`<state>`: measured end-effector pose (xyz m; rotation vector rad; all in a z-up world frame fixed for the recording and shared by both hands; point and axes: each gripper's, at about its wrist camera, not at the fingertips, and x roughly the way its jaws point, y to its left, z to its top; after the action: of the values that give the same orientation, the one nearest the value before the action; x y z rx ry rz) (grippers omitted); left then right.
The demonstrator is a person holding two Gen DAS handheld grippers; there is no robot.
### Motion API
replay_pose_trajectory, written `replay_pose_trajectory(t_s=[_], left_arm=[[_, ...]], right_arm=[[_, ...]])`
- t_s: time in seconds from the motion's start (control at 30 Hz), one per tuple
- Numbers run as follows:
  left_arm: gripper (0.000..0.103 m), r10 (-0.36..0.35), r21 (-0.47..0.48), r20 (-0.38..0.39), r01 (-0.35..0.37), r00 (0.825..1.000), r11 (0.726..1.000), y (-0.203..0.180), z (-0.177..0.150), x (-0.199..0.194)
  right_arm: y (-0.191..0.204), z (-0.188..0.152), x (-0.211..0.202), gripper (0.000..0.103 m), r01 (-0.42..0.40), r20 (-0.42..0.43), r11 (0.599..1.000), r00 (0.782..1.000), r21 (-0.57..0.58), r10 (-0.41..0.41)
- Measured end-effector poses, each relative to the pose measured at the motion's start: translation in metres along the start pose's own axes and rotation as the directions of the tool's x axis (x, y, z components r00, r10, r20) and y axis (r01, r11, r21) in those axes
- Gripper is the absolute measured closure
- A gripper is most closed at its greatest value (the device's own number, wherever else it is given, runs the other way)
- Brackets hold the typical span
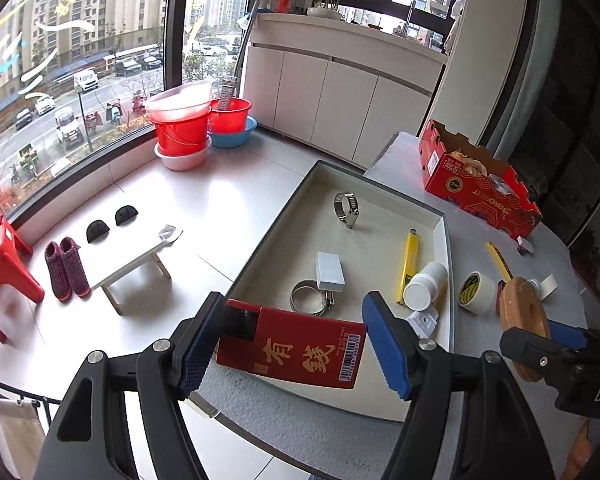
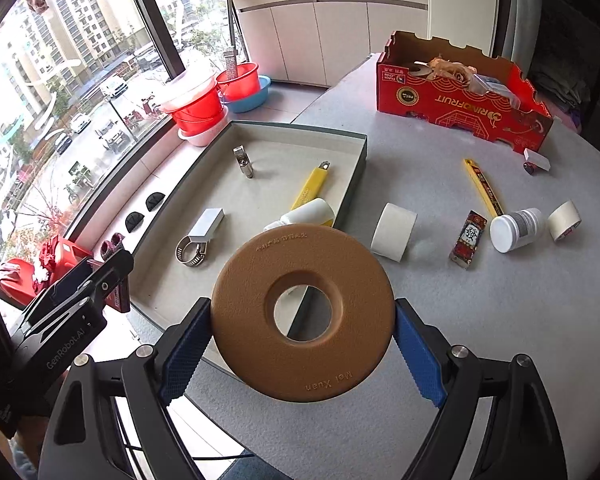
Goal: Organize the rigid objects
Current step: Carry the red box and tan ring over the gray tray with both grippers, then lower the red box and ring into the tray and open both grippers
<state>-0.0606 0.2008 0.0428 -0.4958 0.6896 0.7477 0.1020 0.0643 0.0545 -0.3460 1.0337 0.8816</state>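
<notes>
The left gripper (image 1: pixel 296 344) holds a flat red box (image 1: pixel 296 346) with gold letters, one blue pad pressing on each end. It hangs over the near edge of the big open tray (image 1: pixel 446 248) on the grey table (image 2: pixel 480 300). The right gripper (image 2: pixel 302 340) holds a brown ring (image 2: pixel 300 312) with a round hole in the middle, squeezed flat between its two blue pads. The ring hangs over the near right corner of the tray. Inside the tray lie two metal clamps, one far (image 1: pixel 346 208) and one near (image 1: pixel 310 298), a small white box (image 1: pixel 330 272) touching the near clamp, a yellow knife (image 1: pixel 407 264), and a white bottle (image 1: pixel 424 286) on its side. On the table to the right of the tray sit a white tape roll (image 2: pixel 393 232), a second yellow knife (image 2: pixel 482 190), a small red and black block (image 2: pixel 468 238), another white bottle (image 2: pixel 516 229) and a second tape roll (image 2: pixel 565 220). A red cardboard box (image 2: pixel 460 100) stands at the far side of the table.
</notes>
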Motion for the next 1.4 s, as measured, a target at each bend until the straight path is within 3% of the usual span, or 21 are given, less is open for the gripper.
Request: replay_pose_trajectory(t_s=[0.3, 0.57, 1.4], left_arm=[[0.029, 0.016, 0.032, -0.032, -0.015, 0.999, 0.999, -0.008, 0.004, 0.023], [0.029, 0.014, 0.085, -0.067, -0.008, 0.998, 0.996, -0.028, 0.002, 0.043], [0.029, 0.016, 0.118, -0.126, -0.002, 0.992, 0.993, -0.045, 0.002, 0.077]], right_arm=[[0.021, 0.023, 0.026, 0.015, -0.038, -0.008, 0.999, 0.999, -0.012, 0.038], [0.016, 0.047, 0.045, 0.015, -0.034, -0.01, 0.999, 0.999, 0.009, 0.034], [0.017, 0.069, 0.089, 0.015, -0.029, -0.04, 1.0, 0.999, 0.013, 0.029]])
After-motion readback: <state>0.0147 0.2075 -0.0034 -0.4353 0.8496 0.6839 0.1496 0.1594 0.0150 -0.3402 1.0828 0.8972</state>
